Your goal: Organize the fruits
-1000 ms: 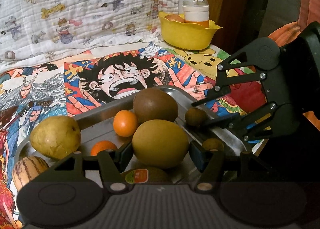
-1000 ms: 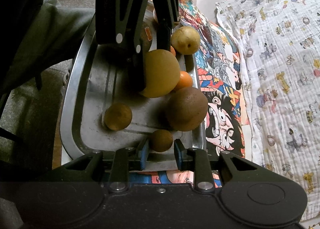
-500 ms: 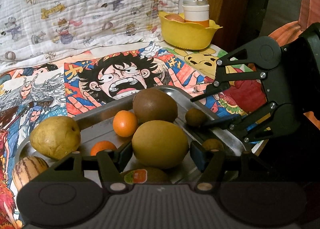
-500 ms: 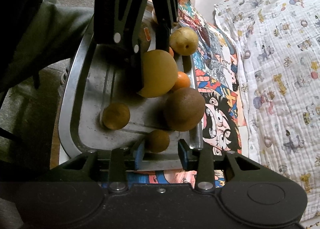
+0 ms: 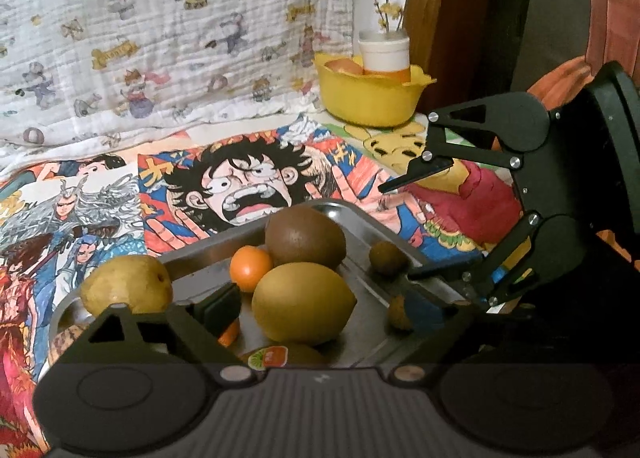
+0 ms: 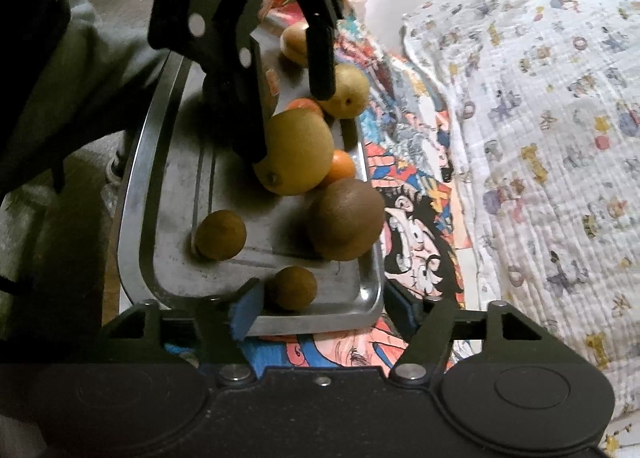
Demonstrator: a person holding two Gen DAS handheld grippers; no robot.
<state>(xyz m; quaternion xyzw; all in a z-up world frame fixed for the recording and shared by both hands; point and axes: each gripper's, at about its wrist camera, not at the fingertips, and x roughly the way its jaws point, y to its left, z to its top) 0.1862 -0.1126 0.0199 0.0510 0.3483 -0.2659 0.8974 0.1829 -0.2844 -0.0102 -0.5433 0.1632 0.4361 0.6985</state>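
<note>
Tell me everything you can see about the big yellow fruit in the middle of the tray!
The big yellow fruit is smooth, golden-yellow, oval, with a small nub at one end. It lies on its side in the metal tray, between the open left gripper's fingers, one finger against it. An orange and a brown fruit crowd against it.
</note>
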